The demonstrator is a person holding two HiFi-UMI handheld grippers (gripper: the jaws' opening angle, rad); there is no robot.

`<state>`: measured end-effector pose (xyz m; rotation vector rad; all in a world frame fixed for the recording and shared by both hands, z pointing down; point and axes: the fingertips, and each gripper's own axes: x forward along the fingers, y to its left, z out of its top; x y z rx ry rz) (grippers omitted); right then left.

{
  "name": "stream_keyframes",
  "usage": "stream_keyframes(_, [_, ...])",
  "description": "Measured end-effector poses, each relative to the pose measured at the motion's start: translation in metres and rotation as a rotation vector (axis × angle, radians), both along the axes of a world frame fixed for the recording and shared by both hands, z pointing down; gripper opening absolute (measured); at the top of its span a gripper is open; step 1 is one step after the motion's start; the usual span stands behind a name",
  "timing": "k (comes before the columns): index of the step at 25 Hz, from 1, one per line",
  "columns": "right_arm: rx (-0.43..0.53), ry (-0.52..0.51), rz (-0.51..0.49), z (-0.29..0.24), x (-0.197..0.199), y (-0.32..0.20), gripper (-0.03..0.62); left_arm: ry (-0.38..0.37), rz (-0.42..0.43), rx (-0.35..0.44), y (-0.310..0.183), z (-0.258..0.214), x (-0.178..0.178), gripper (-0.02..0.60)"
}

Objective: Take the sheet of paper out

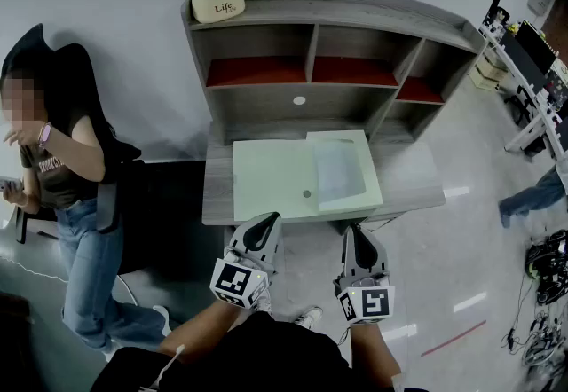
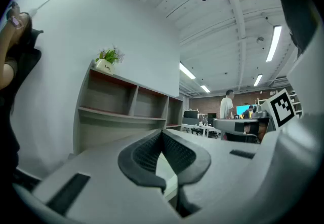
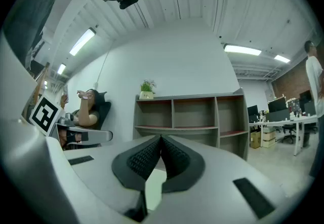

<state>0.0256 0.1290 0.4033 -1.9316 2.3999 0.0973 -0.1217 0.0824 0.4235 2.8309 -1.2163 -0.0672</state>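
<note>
Head view: the sheet of paper [image 1: 337, 170] lies in the right part of a pale green folder [image 1: 271, 177] on the desk [image 1: 417, 179], mid-frame. Its long axis runs up the frame, away from me. It sits straight above my right gripper [image 1: 356, 236] and up-right of my left gripper [image 1: 265, 222], so the right is nearer.

Left gripper view: jaws pressed together, nothing between them.

Right gripper view: likewise closed and empty, with pale green showing beneath them.

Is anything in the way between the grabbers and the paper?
Nothing visible. The left gripper and right gripper, both shut, hang before the desk. The paper lies at the green folder's right half, with only open air between.
</note>
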Motion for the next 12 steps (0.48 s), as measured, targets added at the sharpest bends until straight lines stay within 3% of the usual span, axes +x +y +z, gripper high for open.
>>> stream_keyframes(7, [0.001,0.006,0.023,-0.003,-0.012,-0.006,0.025,-0.003,0.024,-0.024,-0.009,0.004,-0.008,0.006])
stream_keyframes(12, [0.055,0.082,-0.012,-0.012,-0.044,-0.015,0.026,0.001,0.038,-0.081,-0.024,0.016,-0.028,0.006])
